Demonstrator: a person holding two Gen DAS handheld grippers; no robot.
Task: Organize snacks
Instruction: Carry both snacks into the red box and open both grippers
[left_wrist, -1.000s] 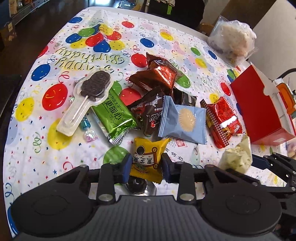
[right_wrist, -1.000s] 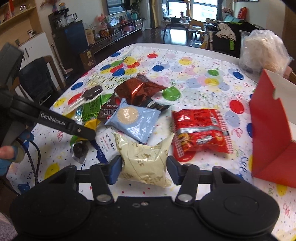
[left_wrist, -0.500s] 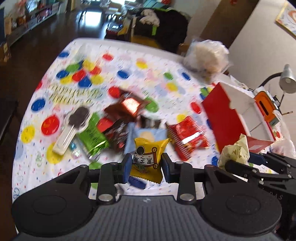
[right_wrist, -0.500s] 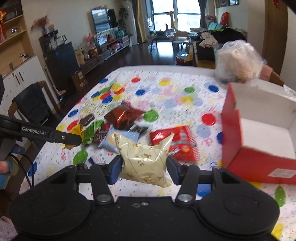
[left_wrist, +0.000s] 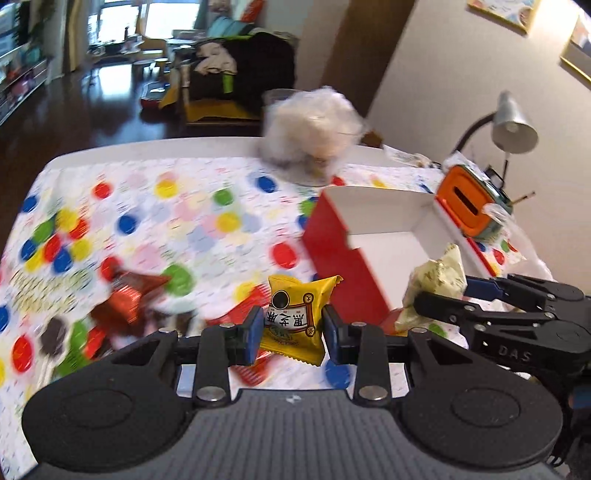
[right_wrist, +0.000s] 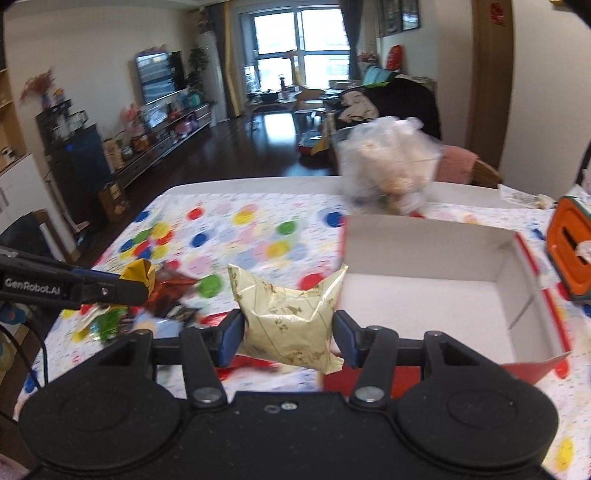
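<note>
My left gripper (left_wrist: 291, 334) is shut on a yellow snack packet (left_wrist: 295, 314) and holds it in the air left of the open red box (left_wrist: 384, 236). My right gripper (right_wrist: 288, 332) is shut on a pale gold snack packet (right_wrist: 288, 317) at the box's near left corner (right_wrist: 436, 291); the box's white inside shows nothing in it. The right gripper with its packet also shows in the left wrist view (left_wrist: 436, 280), and the left gripper shows in the right wrist view (right_wrist: 136, 280). Several snacks, with a brown-red packet (left_wrist: 125, 299), lie in a pile at the left.
A balloon-print cloth (left_wrist: 177, 214) covers the table. A clear bag of pale food (left_wrist: 314, 140) stands at the far edge behind the box. An orange container (left_wrist: 469, 206) and a desk lamp (left_wrist: 513, 125) stand right of the box.
Both grippers have lifted their packets off the table and moved right toward the red box. The snack pile has dropped to the left and lower in both views.
</note>
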